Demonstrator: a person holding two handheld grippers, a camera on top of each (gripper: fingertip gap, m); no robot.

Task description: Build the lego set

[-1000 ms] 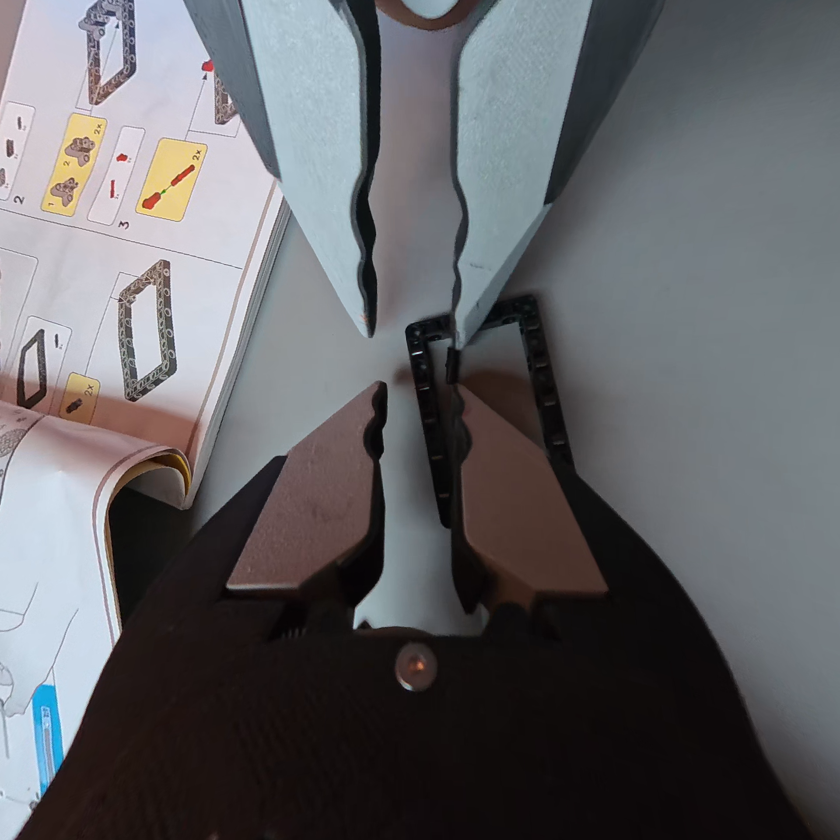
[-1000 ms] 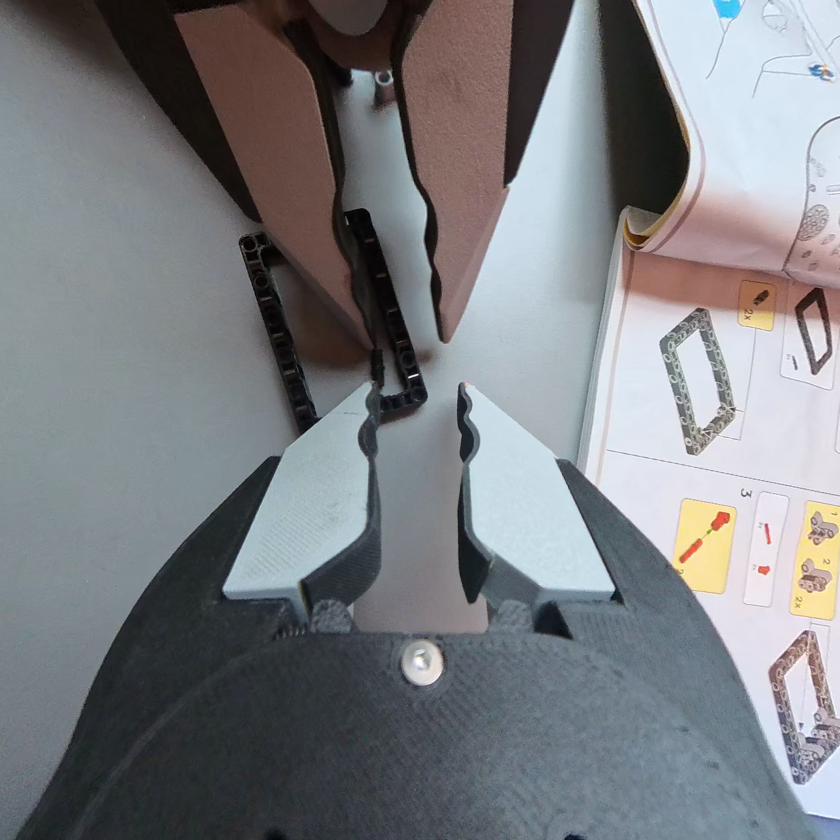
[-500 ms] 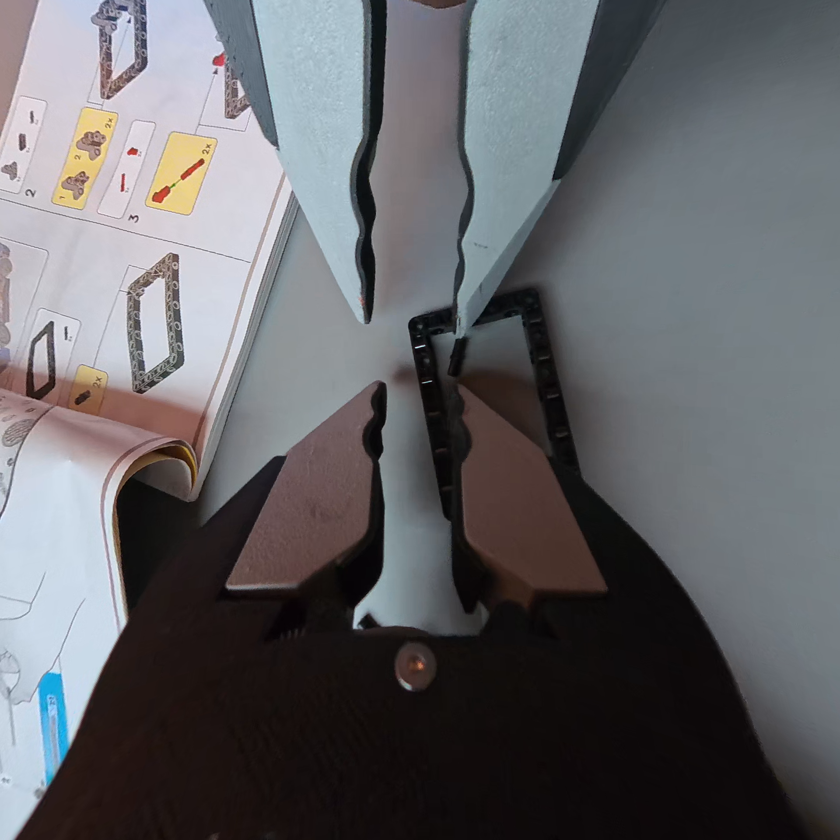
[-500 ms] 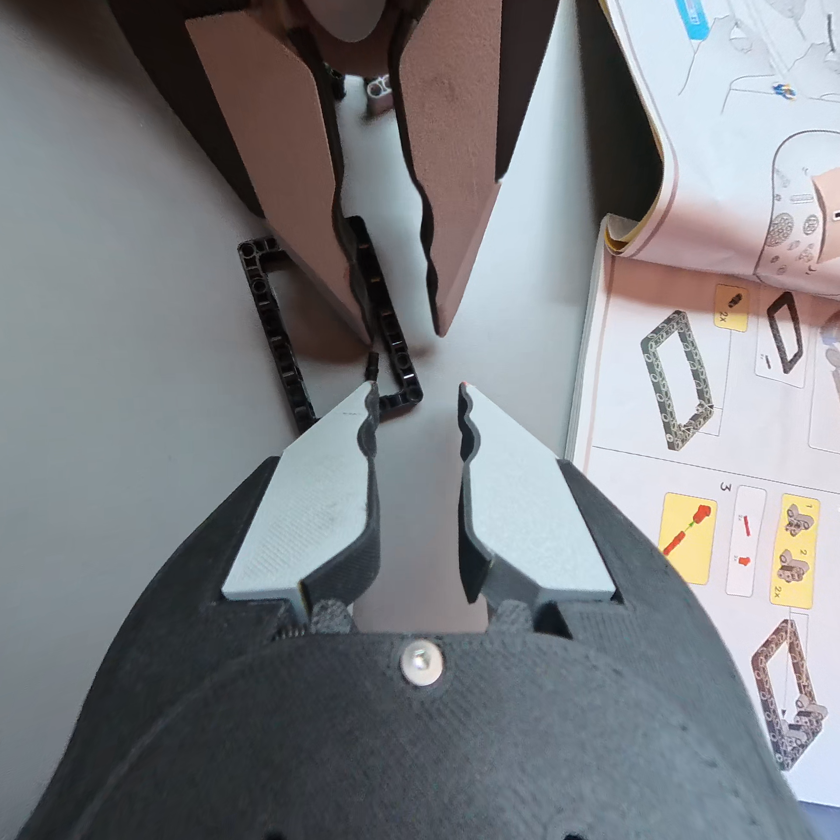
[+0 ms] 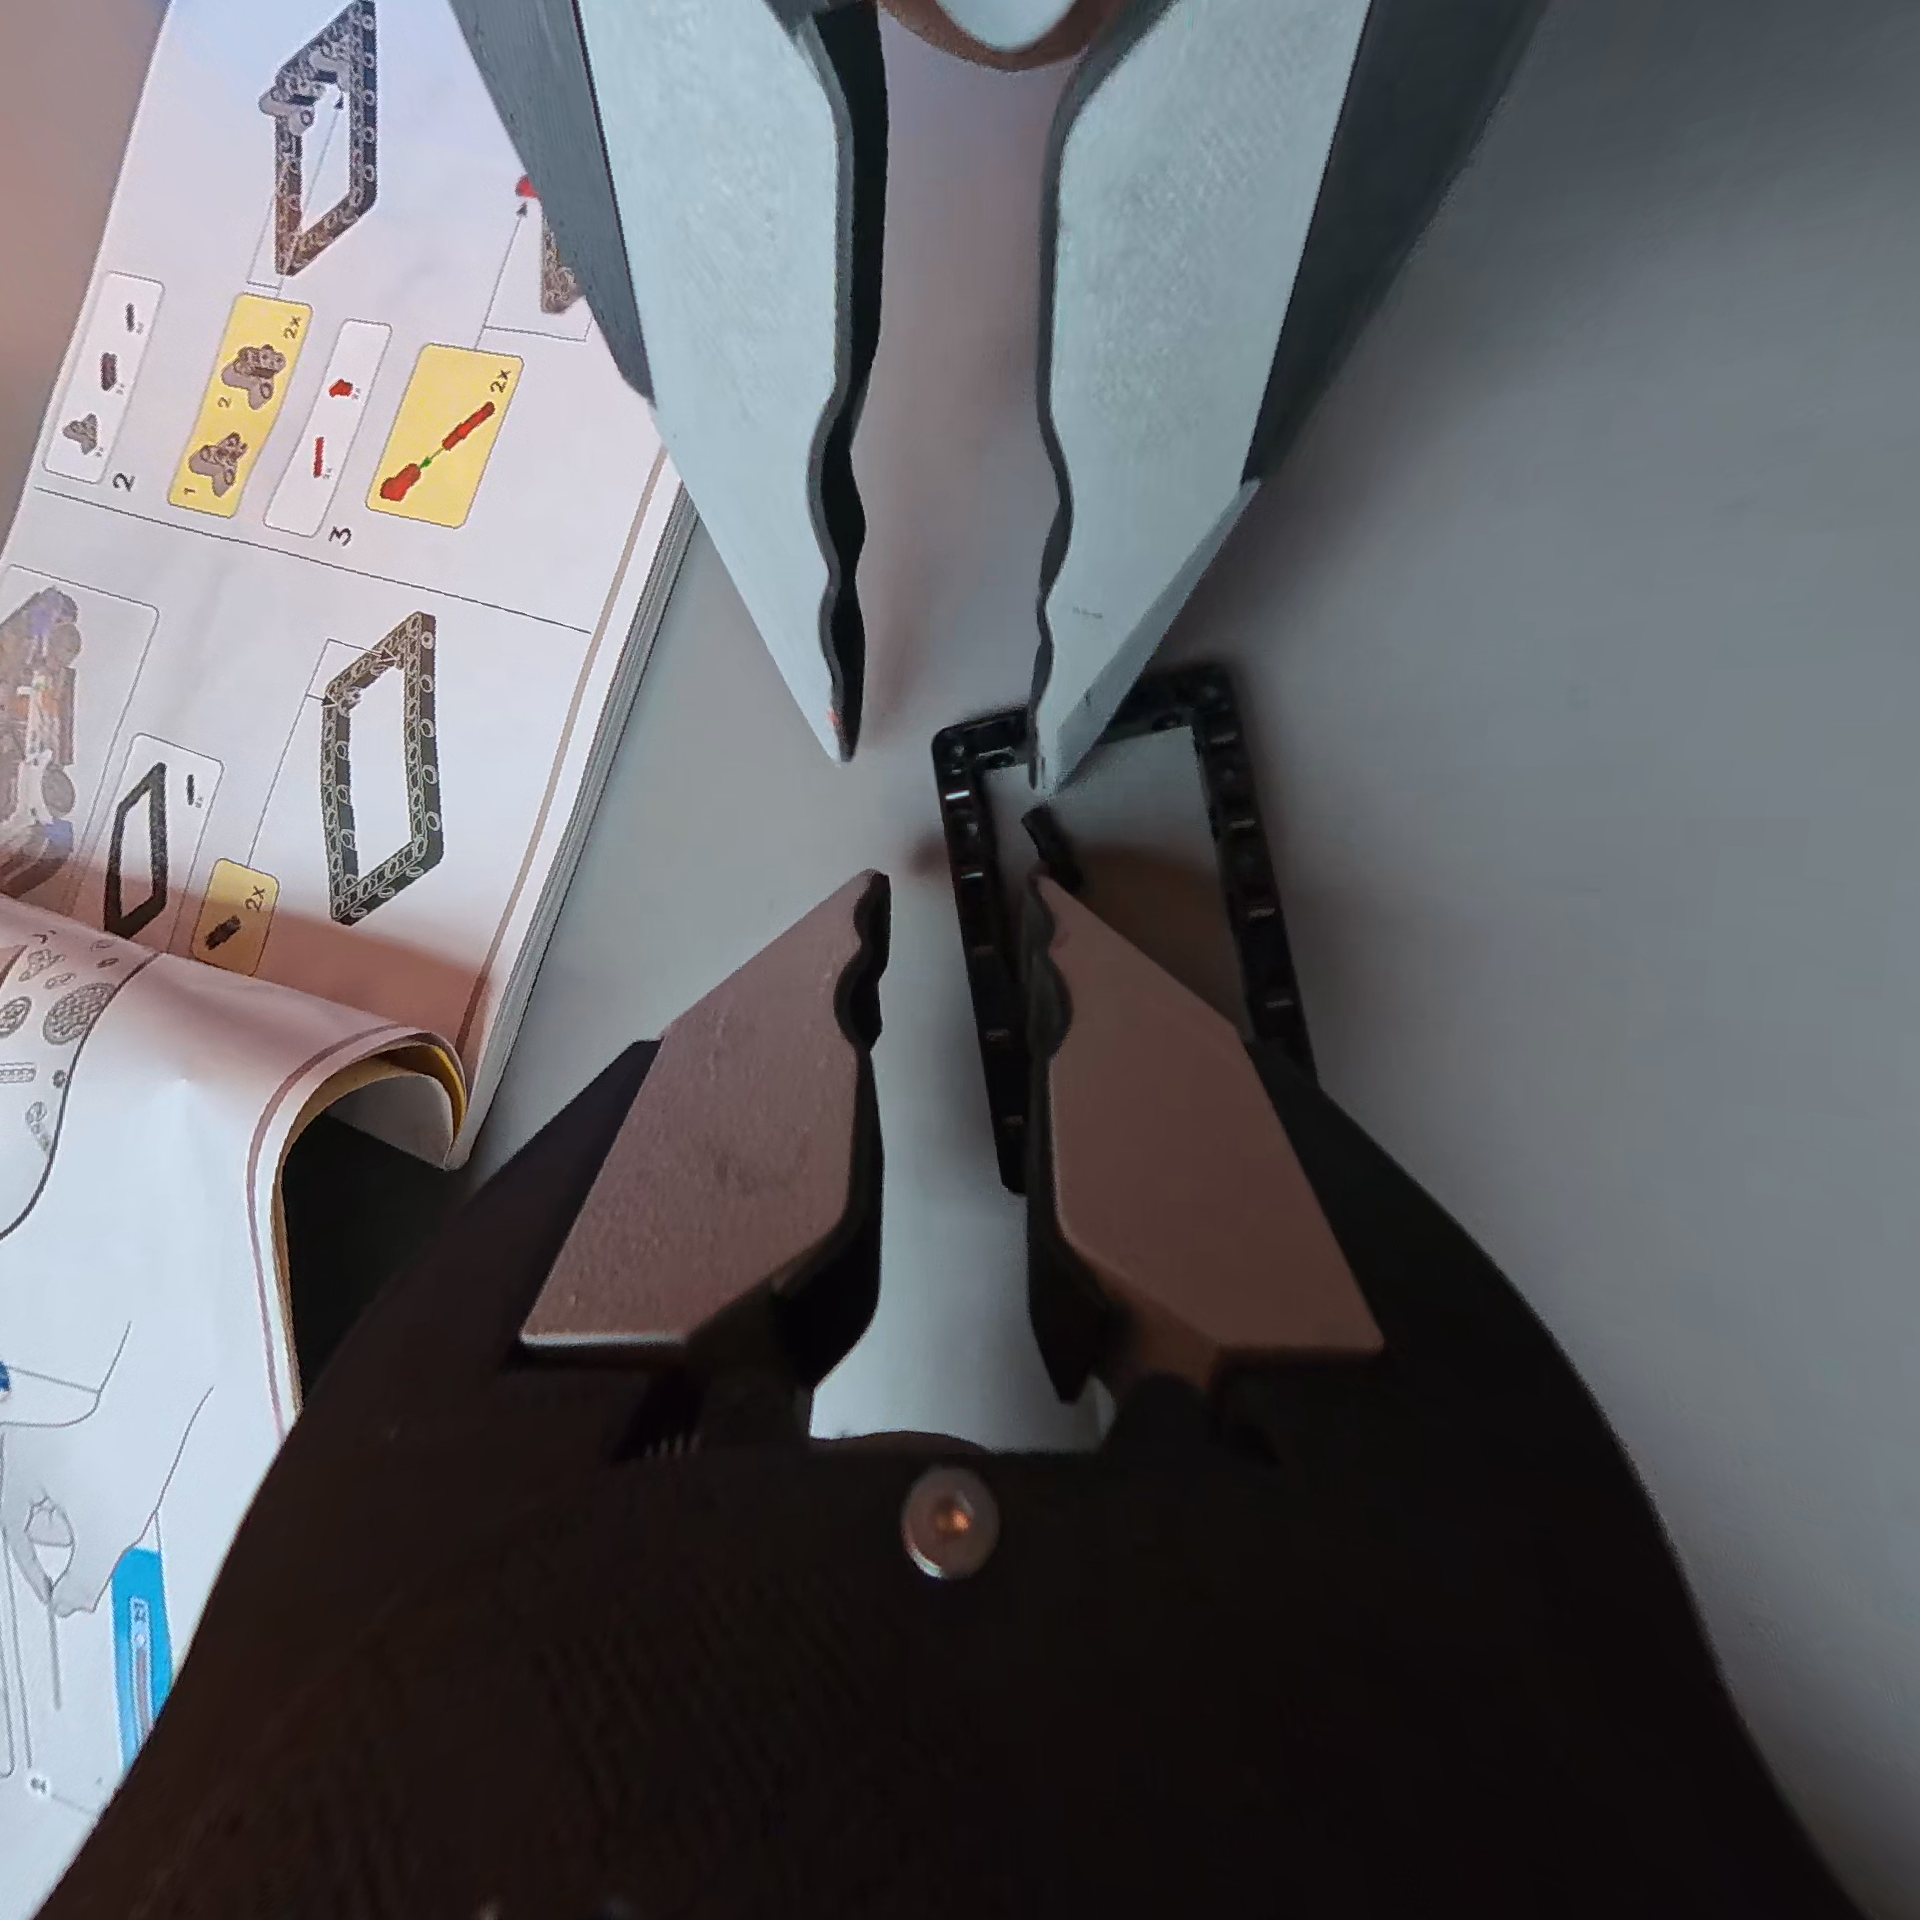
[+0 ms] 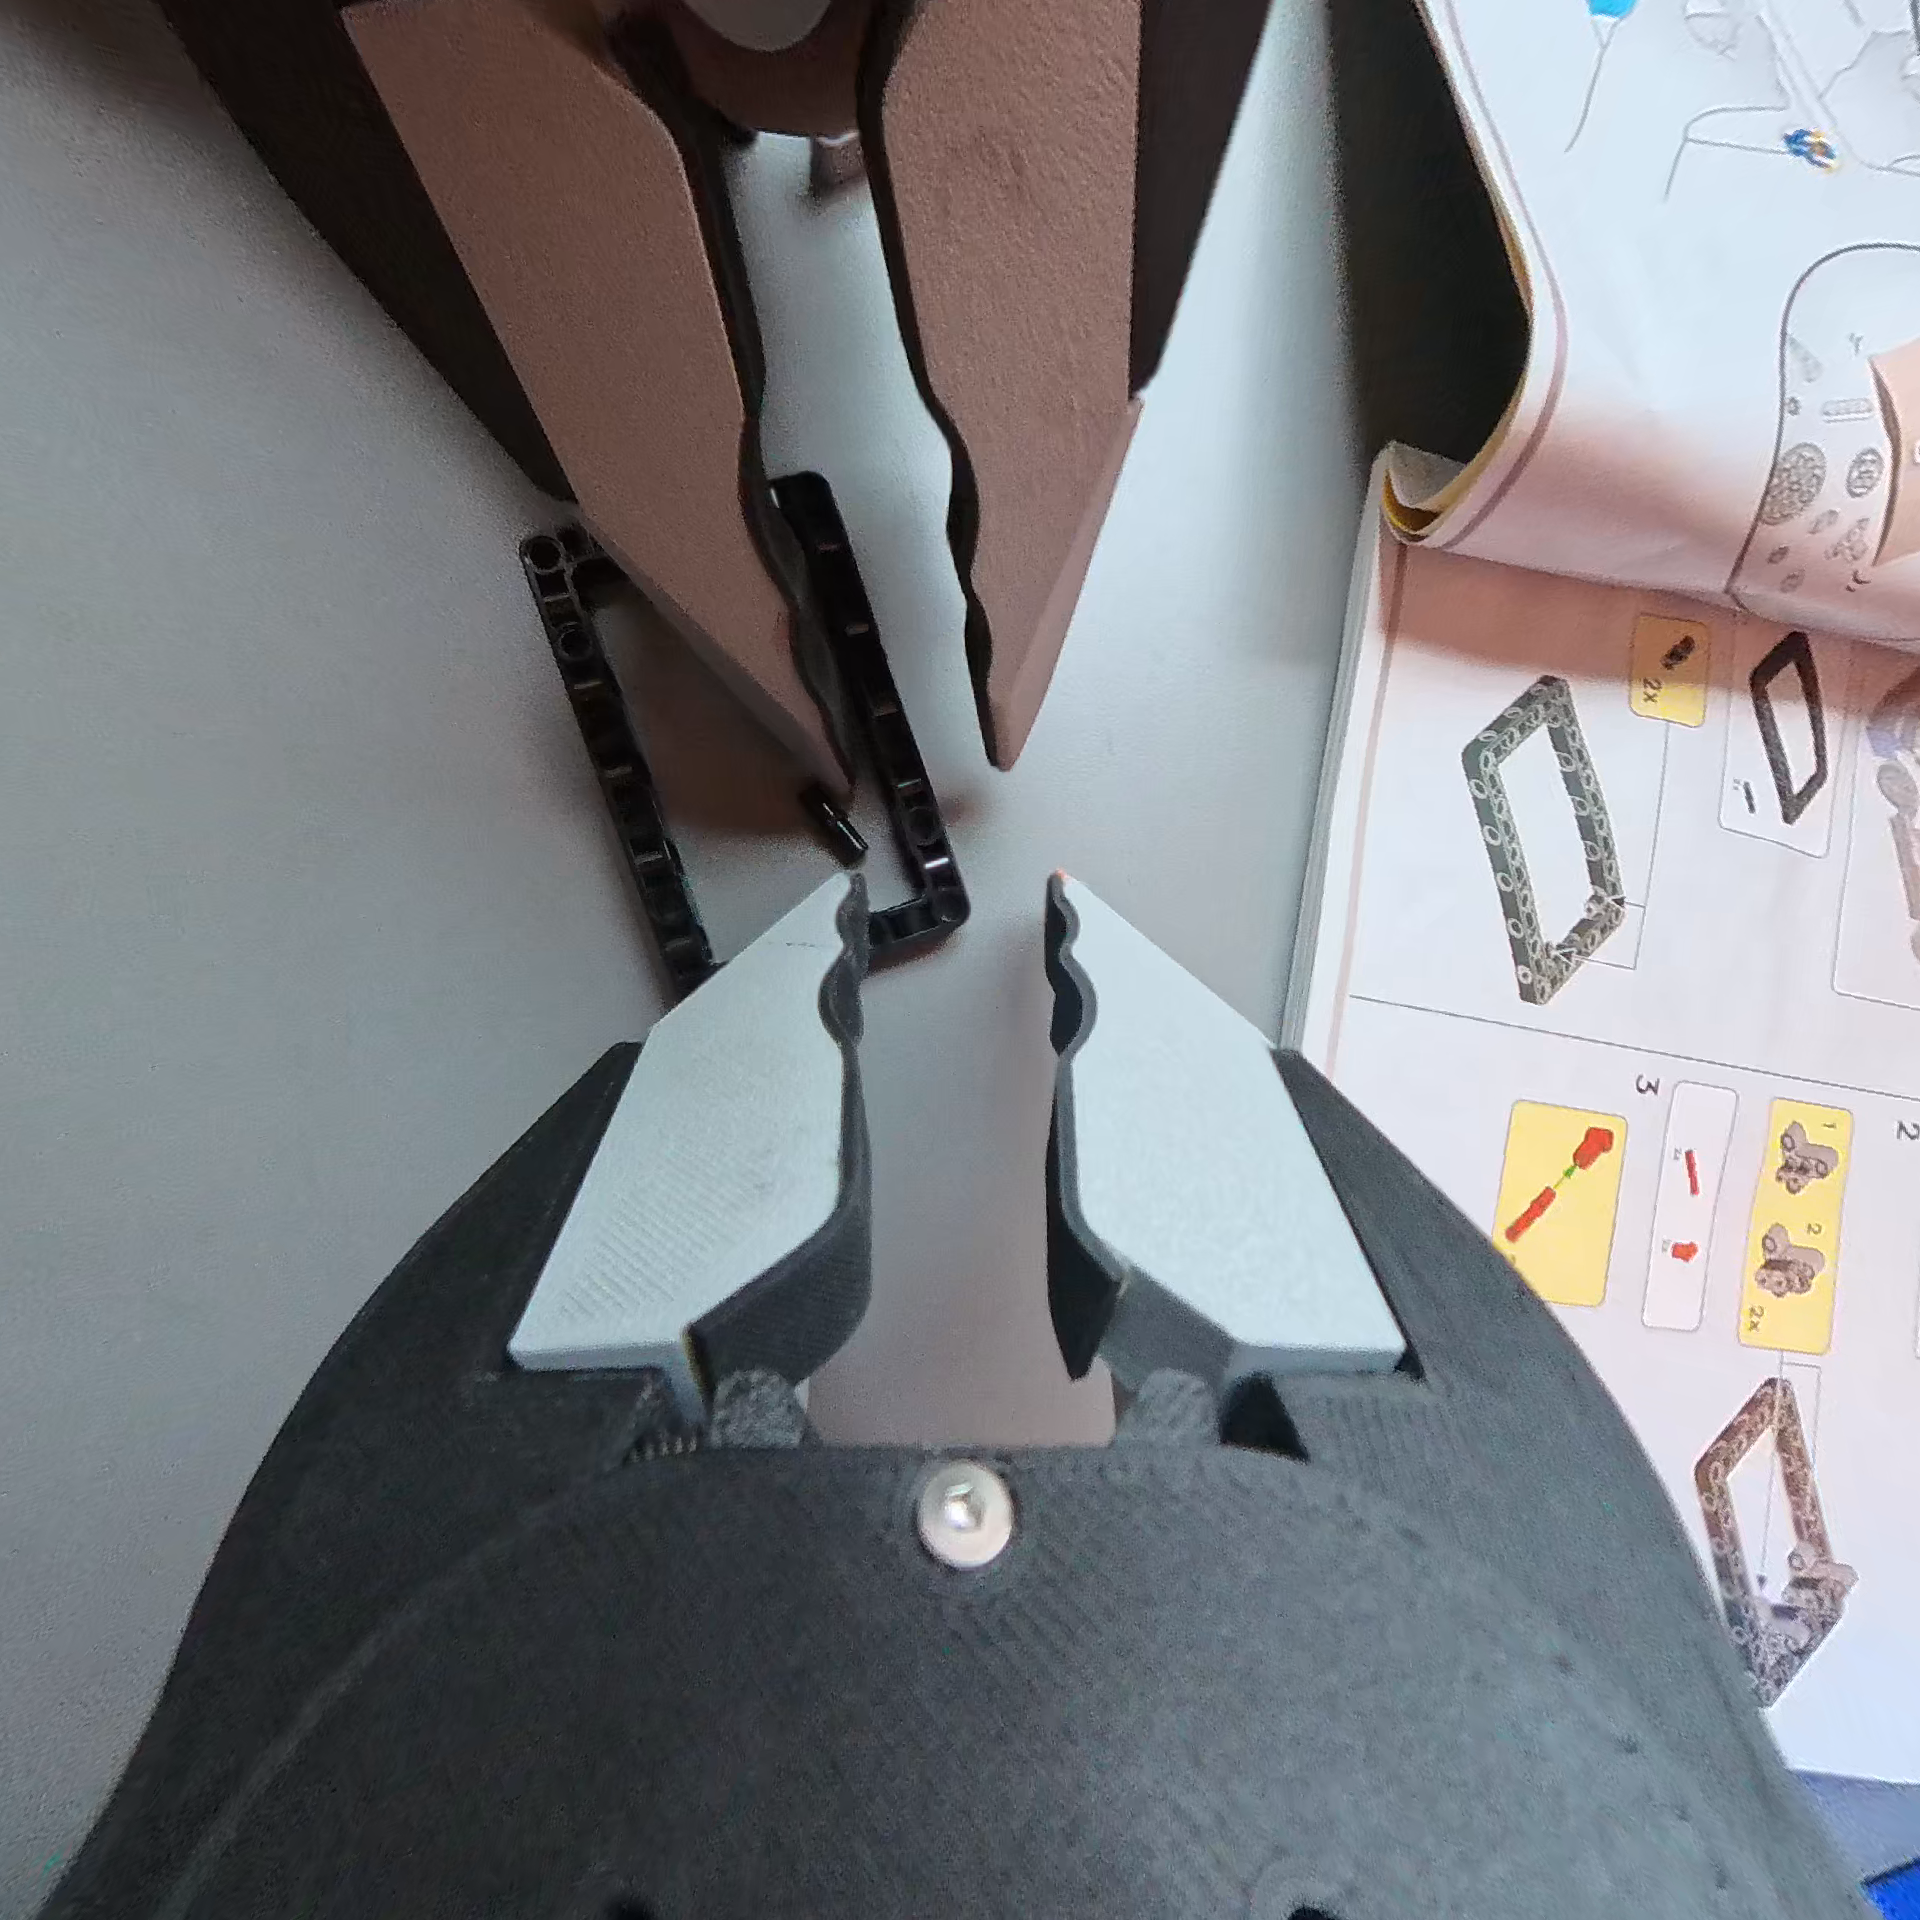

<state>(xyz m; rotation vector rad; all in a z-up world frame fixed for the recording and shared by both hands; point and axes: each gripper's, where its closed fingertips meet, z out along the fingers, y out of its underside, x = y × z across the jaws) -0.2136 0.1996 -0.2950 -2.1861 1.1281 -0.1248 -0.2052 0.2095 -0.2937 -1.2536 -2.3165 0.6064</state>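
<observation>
The instruction booklet [image 5: 343, 582] is lying open at far left. The left gripper [image 5: 956, 888] and right gripper [image 5: 940, 727] are facing tip to tip, both spread wide, gripping nothing. The black frame [image 5: 1231, 831] is lying flat under their tips, small black pin [image 6: 834, 826] inside it.

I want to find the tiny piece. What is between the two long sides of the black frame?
A small black pin lies loose on the table inside the black frame, near one brown finger's tip; the right wrist view shows it best.
</observation>
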